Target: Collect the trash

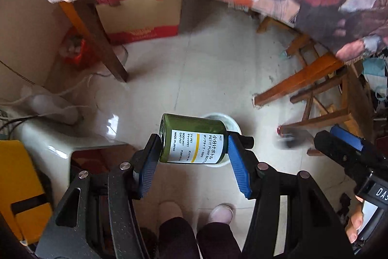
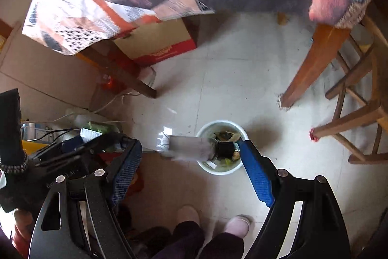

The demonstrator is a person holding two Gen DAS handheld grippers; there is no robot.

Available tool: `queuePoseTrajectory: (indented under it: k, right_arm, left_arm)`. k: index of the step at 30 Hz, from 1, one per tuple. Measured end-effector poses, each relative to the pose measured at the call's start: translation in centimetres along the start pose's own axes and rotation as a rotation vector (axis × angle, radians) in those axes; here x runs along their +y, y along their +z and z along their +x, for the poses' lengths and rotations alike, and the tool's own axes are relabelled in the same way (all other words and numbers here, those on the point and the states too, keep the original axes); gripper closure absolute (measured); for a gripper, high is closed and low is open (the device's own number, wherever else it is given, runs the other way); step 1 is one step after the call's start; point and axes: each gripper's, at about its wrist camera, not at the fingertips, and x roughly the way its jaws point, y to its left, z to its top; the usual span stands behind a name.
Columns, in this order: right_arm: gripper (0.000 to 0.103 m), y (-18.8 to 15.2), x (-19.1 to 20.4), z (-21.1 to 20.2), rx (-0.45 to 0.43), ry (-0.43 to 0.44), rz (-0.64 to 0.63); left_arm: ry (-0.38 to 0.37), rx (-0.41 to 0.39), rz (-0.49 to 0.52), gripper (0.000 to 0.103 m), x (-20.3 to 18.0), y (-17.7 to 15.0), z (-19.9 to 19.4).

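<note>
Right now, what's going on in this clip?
A person is collecting trash with two handheld grippers. The left gripper holds a small green pump bottle sideways above a white bin on the floor. The right gripper is open over the same bin; a blurred grey bottle appears to be dropping into it.

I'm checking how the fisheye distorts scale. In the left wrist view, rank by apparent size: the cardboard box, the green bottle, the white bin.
1. cardboard box, largest though farthest away.
2. green bottle, enlarged by nearness, held in the left gripper.
3. white bin, mostly hidden behind the bottle, so its rank is unsure.
</note>
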Motion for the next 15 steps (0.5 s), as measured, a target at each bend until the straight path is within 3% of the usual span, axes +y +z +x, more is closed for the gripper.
queuePoseTrajectory:
  k: [7, 10, 15]
  right_arm:
    - [0.022, -0.2, -2.3, -0.9, 0.033, -0.049, 0.046]
    - [0.022, 0.1, -2.9, -2.0, 0.024, -0.064, 0.067]
    - [0.022, 0.8, -3.2, -4.3, -0.015, -0.075, 0.083]
  left_arm:
    - [-0.071, 0.081, 0.049, 0.047, -3.6, 0.5, 3.3]
    - [-0.077, 0.152, 0.054, 0.046, -5.1, 0.9, 4.3]
    - [-0.105, 0.157, 0.065, 0.042, -6.4, 1.2, 2.8]
